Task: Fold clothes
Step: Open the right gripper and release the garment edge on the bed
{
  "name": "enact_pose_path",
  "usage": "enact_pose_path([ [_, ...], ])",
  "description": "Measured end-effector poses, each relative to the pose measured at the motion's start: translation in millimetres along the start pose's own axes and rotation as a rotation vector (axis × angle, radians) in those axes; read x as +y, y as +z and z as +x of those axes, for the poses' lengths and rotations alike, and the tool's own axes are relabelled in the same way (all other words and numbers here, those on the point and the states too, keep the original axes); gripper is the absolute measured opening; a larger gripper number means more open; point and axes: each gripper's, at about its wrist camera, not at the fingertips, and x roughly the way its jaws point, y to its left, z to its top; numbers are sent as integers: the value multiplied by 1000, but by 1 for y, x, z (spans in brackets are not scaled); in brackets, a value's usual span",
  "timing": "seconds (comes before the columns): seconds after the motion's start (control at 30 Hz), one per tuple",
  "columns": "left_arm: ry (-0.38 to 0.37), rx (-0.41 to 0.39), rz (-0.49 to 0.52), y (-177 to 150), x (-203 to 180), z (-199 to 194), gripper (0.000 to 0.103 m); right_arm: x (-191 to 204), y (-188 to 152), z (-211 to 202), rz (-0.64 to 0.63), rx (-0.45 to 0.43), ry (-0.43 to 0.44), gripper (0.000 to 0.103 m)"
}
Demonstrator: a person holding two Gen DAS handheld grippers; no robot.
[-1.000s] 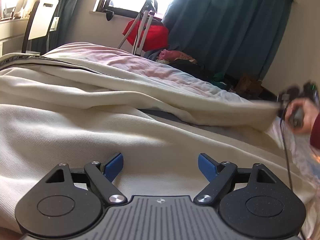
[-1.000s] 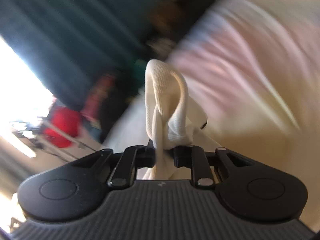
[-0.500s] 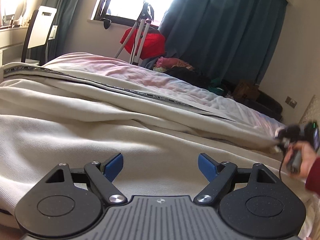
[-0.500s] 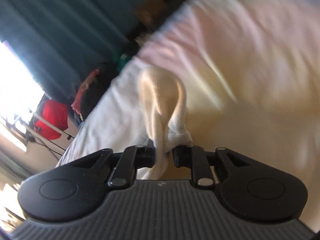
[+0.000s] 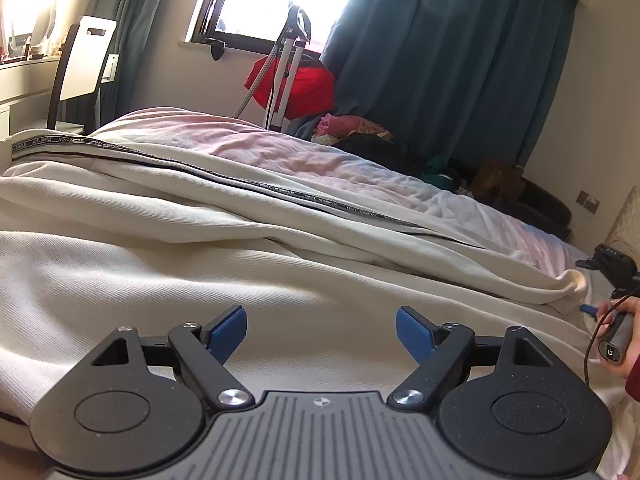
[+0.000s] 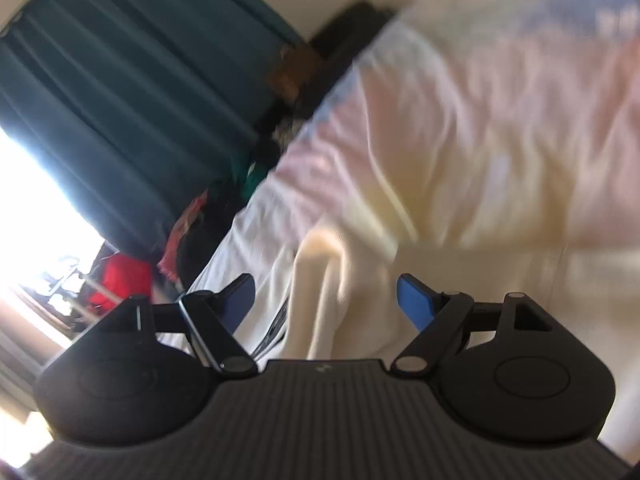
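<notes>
A cream ribbed garment [image 5: 200,272] with a black printed side stripe [image 5: 320,200] lies spread across the bed. My left gripper [image 5: 320,330] is open and empty, low over the cloth. My right gripper [image 6: 326,300] is open in its blurred view, with the garment's cream end [image 6: 320,288] lying loose just ahead of its fingers. In the left wrist view the right gripper [image 5: 612,272] sits at the far right beside the garment's narrow end [image 5: 572,286].
The bed has a pale pink-white sheet [image 5: 360,164]. Behind it stand a white chair [image 5: 86,64], a stand with a red bag [image 5: 296,80], a clothes pile [image 5: 360,132] and teal curtains [image 5: 440,60]. A wall [image 5: 600,100] is at right.
My right gripper pulled the garment's end rightward and down to the bed, then opened and let it go. The cloth now lies flatter. My left gripper stayed open in place.
</notes>
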Motion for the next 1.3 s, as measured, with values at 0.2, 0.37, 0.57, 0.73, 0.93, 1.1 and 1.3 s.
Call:
enact_pose_path([
  [0.2, 5, 4, 3, 0, 0, 1, 84, -8, 4, 12, -95, 79, -120, 32],
  [0.37, 9, 4, 0, 2, 1, 2, 84, -14, -1, 14, -160, 112, -162, 30],
  [0.57, 17, -24, 12, 7, -2, -8, 84, 17, -6, -17, -297, 83, -235, 32],
  [0.73, 33, -56, 43, 10, -10, -24, 84, 47, -18, -77, -415, 105, -123, 32],
  [0.93, 54, -89, 81, 12, -15, -54, 84, 70, -41, -162, -527, 236, 92, 54],
  [1.1, 69, -82, 33, 12, -7, -84, 96, 81, -52, -207, -568, 208, 177, 87],
  [1.3, 241, -74, -11, 11, 17, -126, 103, 80, -58, -227, -566, 240, 194, 87],
])
